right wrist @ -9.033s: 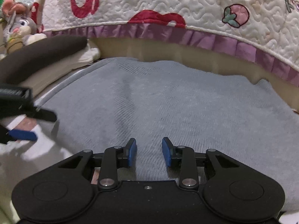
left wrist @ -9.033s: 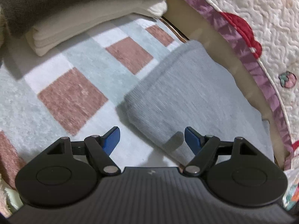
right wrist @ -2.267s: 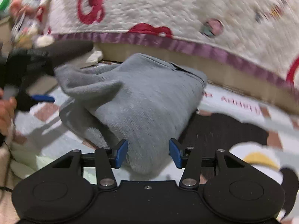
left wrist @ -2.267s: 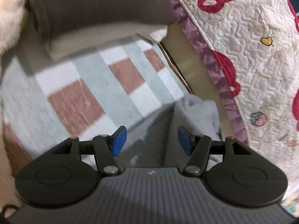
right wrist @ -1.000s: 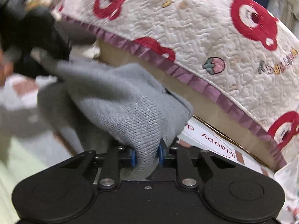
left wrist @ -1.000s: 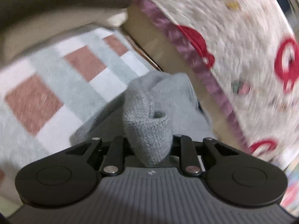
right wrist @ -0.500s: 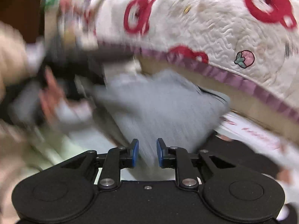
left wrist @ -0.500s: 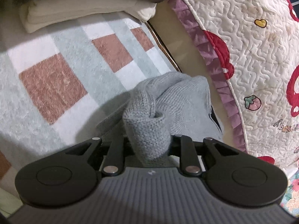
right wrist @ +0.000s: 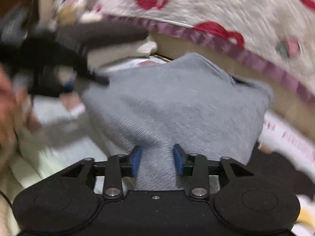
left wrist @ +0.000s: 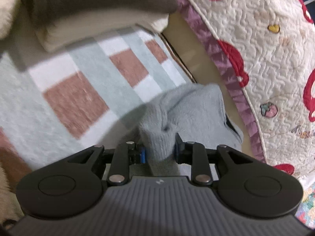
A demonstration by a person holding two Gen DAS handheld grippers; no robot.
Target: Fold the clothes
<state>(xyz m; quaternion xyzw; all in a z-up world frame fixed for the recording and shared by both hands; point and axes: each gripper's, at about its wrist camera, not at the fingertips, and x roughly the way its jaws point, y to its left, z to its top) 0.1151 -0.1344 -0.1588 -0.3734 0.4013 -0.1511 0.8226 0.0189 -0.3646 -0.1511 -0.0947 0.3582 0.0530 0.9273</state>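
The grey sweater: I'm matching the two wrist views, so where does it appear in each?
Left wrist: grey sweater lower centre, a bunched fold between the left gripper's opening jaws.
Right wrist: it fills the centre, running between the right gripper's opening jaws.
Shared landmark: the quilt's purple trim, just beyond the sweater.

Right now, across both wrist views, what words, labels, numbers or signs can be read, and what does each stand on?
No text can be read in full.
Embroidered script on the quilted bedspread, left wrist view: cut off at the picture's edge and too small to read.
Pink lettering on the printed mat, right wrist view: blurred, unreadable.
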